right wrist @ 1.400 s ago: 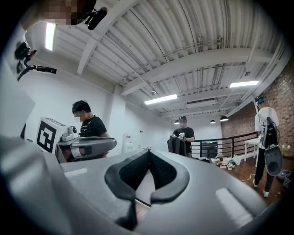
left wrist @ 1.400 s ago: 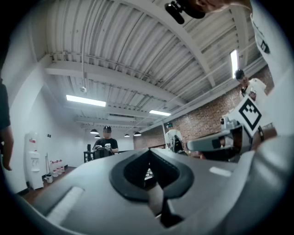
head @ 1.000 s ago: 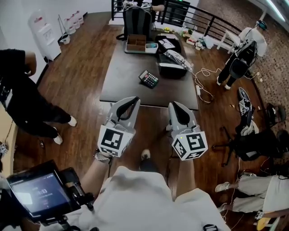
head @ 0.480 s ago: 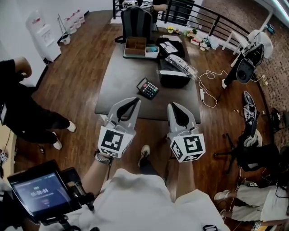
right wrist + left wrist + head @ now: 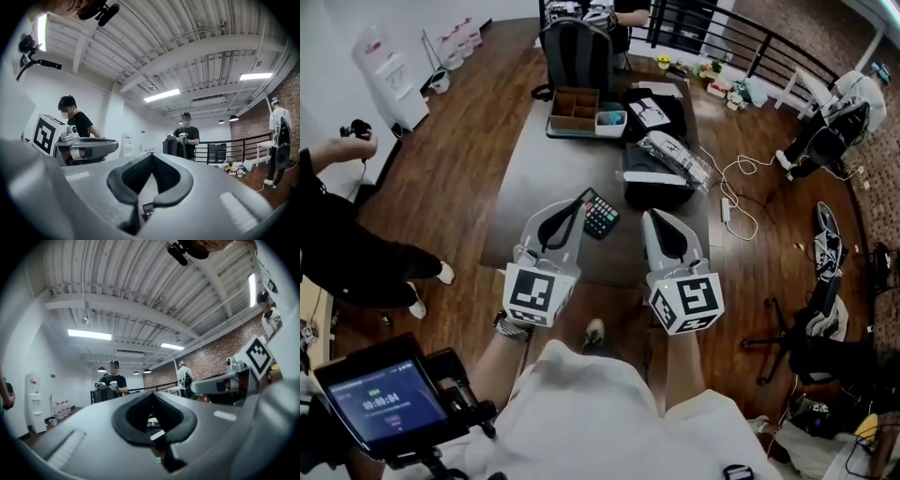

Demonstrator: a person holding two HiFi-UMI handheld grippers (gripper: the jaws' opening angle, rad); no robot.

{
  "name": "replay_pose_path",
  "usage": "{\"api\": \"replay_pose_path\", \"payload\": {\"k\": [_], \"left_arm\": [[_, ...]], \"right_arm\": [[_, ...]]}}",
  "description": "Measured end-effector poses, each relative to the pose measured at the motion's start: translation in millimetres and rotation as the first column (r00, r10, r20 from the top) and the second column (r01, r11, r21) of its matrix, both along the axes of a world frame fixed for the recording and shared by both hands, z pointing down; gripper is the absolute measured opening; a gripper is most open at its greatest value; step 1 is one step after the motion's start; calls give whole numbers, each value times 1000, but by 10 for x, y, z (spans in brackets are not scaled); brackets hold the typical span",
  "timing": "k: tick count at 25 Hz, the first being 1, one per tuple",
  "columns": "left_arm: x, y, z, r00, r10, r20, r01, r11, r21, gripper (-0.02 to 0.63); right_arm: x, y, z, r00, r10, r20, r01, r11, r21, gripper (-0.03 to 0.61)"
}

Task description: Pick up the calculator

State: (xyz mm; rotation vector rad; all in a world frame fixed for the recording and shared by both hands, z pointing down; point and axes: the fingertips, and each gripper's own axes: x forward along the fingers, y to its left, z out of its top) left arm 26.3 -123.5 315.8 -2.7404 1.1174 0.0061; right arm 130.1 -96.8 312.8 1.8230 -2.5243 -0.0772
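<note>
The calculator (image 5: pixel 601 215), black with coloured keys, lies on the dark grey table (image 5: pixel 546 169) near its front edge. In the head view my left gripper (image 5: pixel 577 209) is held level over that edge, its tip just left of the calculator, jaws shut with nothing in them. My right gripper (image 5: pixel 650 218) is level beside it, to the calculator's right, also shut and empty. From the left gripper view the closed jaws of the left gripper (image 5: pixel 151 394) fill the lower picture. Below the closed right gripper (image 5: pixel 152 156), the calculator (image 5: pixel 147 207) shows small through the gap.
On the table stand a compartmented cardboard box (image 5: pixel 574 108), a black case (image 5: pixel 656 182) and a black bag (image 5: pixel 652 110). A backpack on a chair (image 5: pixel 577 49) is at the far end. A person (image 5: pixel 342 248) stands left. Cables (image 5: pixel 737 202) trail on the wooden floor at right.
Both grippers have moved forward to the table, from short of its front edge to over it. The calculator now lies right by the left gripper's tip. Jaws stayed shut.
</note>
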Motion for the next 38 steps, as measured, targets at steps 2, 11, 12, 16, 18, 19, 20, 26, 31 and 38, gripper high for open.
{"api": "replay_pose_path", "payload": {"k": [2,11,12,16,18,19,20,26,31,38], "left_arm": [[125,-141,37,1000,10,-1,-10,1000,-17,-12],[353,-511,64,1000,-5,-6,5,999,-51,-15],[340,-556,68,1000,-10,-13,9,998,-57,-15],[308,-610,25,999,-24,-45,21,998,-59,-15],[314,-598,31,999,-17,-30,15,999,-50,-14],[308,-600,41,1000,-13,-22,12,999,-47,-14],[294,-614,49,1000,-7,-16,7,999,-46,-12],[191,-736,49,1000,11,-18,-12,999,-46,-12],[163,-737,137,1000,12,-2,-12,998,-61,22],[119,-966,258,1000,20,7,-19,995,-98,35]], "right_arm": [[89,-151,4,1000,-6,0,6,1000,-4,2],[276,-558,34,999,-39,30,39,999,-17,2],[267,-591,38,999,-42,29,42,999,-16,2],[284,-626,43,999,-43,30,43,999,-15,2],[309,-612,53,999,-33,37,34,999,-16,2],[308,-608,58,999,-29,37,30,999,-17,2],[296,-615,58,999,-27,35,27,999,-18,2],[210,-745,54,999,-7,33,8,999,-31,2],[133,-758,120,999,-20,26,21,999,-42,2],[-55,-981,217,999,-50,4,50,996,-79,83]]}}
